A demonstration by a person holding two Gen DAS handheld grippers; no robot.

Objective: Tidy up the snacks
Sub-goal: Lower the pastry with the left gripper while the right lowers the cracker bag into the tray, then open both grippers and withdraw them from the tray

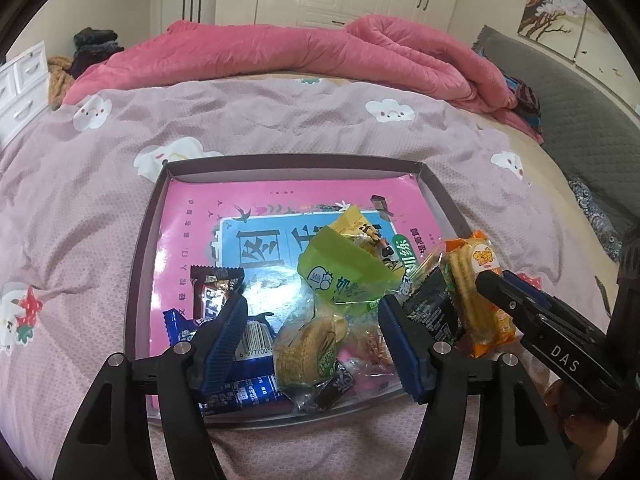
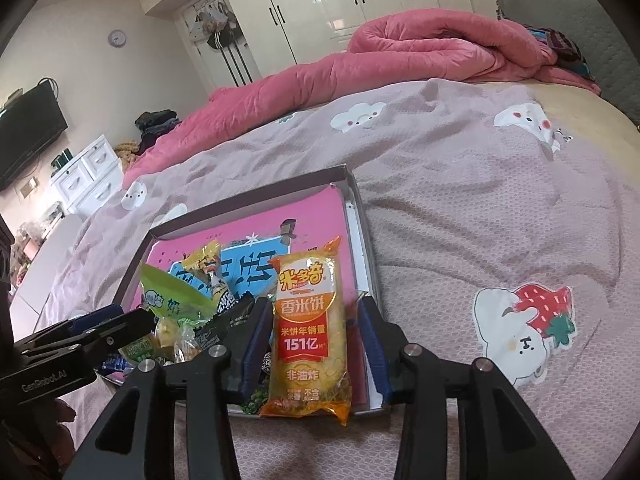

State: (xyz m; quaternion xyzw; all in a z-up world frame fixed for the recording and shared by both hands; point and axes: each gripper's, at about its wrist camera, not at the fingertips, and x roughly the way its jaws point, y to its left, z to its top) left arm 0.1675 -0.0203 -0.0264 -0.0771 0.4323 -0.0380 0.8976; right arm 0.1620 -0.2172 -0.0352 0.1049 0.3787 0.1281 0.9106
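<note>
Landmark: the shallow box [image 1: 432,192] lying on the bedspread [image 1: 100,208], lined with a pink book cover.

Left gripper [image 1: 312,332] is hanging over the box's near edge, jaws standing wide apart and gripping nothing. A yellow-green wrapped snack [image 1: 308,344] is lying in the gap between them, inside the box at its near rim, with no pad pressing on it. A brown chocolate bar [image 1: 214,292] and a blue packet [image 1: 240,392] are sitting at the box's near left corner; a light green pouch [image 1: 340,272] is resting near the box's middle.

Right gripper [image 2: 312,344] is hovering at the box's near right corner with the orange rice-cracker pack [image 2: 310,332] standing upright between its jaws. The jaws are part open; a gap is showing on the right pad, so the hold looks loosened or released. My reading: the pack is being set down inside the box.

Doing this step well, as I judge it:
- Letting the pack settle fully inside the box wall, since its lower end is overhanging the near rim.
- Opening wider before withdrawing, so the crinkly wrapper is not dragging out.
- Keeping the two grippers apart; they are working close together at the near right corner.
</note>
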